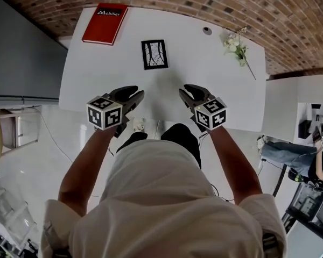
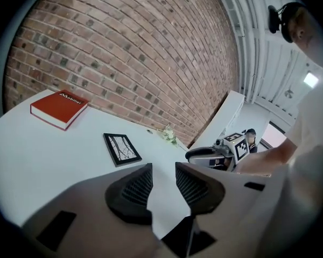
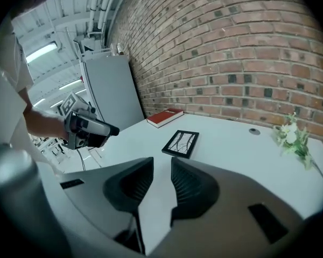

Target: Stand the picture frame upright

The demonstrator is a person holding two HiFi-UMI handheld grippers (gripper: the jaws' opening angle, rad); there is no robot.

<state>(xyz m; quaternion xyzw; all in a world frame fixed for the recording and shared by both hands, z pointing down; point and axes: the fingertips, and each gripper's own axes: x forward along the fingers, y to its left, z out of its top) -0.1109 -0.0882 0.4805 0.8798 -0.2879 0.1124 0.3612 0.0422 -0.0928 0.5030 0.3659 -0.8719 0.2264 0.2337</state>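
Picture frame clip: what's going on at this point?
A person holds a claw in each hand at the near edge of a white table. The left claw and right claw are both open and empty, pointing toward the picture frame, which lies flat mid-table, untouched. A red book sits at the far left corner and a flower sprig at the far right. The frame is not yet stood up.

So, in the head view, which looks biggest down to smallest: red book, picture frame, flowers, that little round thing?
1. Red book, clearly largest.
2. Picture frame and flowers: too close to rank; the flowers reach longer but are thin.
3. Little round thing, smallest.
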